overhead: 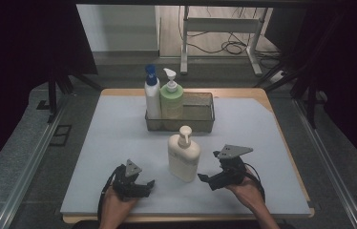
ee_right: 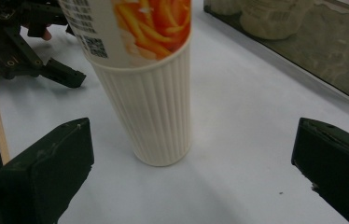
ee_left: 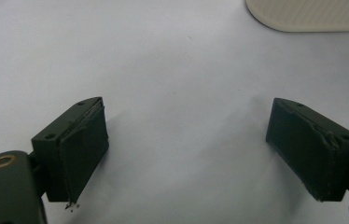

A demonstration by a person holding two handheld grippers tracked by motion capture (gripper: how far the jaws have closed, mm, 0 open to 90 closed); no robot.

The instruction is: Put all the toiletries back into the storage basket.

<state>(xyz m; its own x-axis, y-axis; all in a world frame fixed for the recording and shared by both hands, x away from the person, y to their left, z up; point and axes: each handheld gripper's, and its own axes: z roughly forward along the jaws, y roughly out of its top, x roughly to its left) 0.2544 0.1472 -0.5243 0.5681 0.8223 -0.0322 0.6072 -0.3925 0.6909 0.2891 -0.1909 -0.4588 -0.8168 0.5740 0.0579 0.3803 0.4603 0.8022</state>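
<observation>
Right gripper (ee_right: 191, 168) jaws wide, cream ribbed pump bottle (ee_right: 149, 88), orange-printed label

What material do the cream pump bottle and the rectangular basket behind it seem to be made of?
The cream pump bottle looks like matte plastic: its lower body is moulded in fine vertical ribs. The rectangular basket is probably metal mesh: its dark walls are see-through, with a thin rim.

Three pump bottles are on the worktop (overhead: 114, 143): one cream bottle (overhead: 183, 155) at the centre of the frame, and a blue-capped white bottle (overhead: 152, 95) and a green bottle (overhead: 172, 98) side by side above it. One mesh basket (overhead: 200, 112) holds the latter two. Two hand-held grippers, the left hand-held gripper (overhead: 141, 187) and the right hand-held gripper (overhead: 208, 172), sit in the lower part of the frame, one in each of two hands.
</observation>
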